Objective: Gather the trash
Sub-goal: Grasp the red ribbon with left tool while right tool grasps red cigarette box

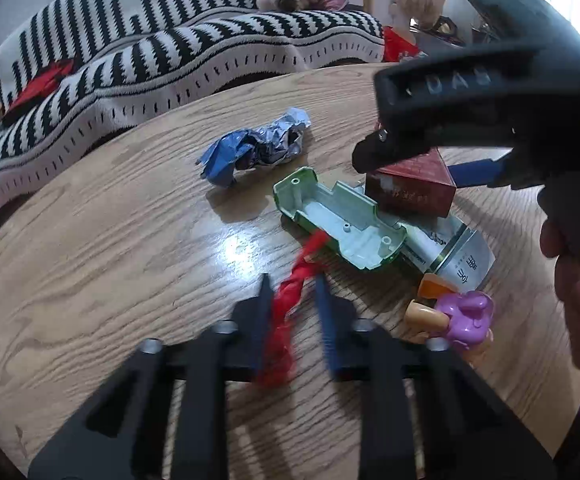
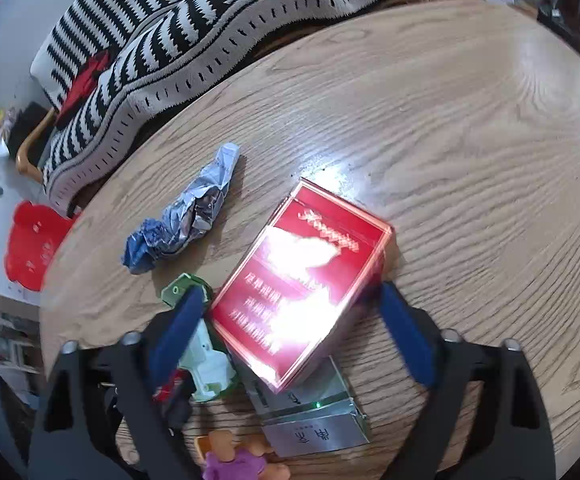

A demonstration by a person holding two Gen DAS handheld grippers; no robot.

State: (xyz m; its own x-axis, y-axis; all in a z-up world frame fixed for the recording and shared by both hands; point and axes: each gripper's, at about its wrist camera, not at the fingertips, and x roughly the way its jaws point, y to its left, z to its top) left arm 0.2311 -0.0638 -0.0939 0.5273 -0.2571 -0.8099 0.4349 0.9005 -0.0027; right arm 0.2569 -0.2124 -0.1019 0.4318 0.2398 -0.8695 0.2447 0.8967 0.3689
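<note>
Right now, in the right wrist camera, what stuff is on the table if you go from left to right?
Crumpled blue and silver wrapper → green toy car shell → red cigarette box, which sits between the right gripper's blue fingers.

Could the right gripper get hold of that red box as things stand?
Probably yes. The right gripper is open, its fingers already on either side of the red box, with nothing between; the green plastic shell crowds one finger.

crumpled blue foil wrapper (image 1: 256,148) beside tilted red carton (image 2: 302,284), red strip (image 1: 290,300).
</note>
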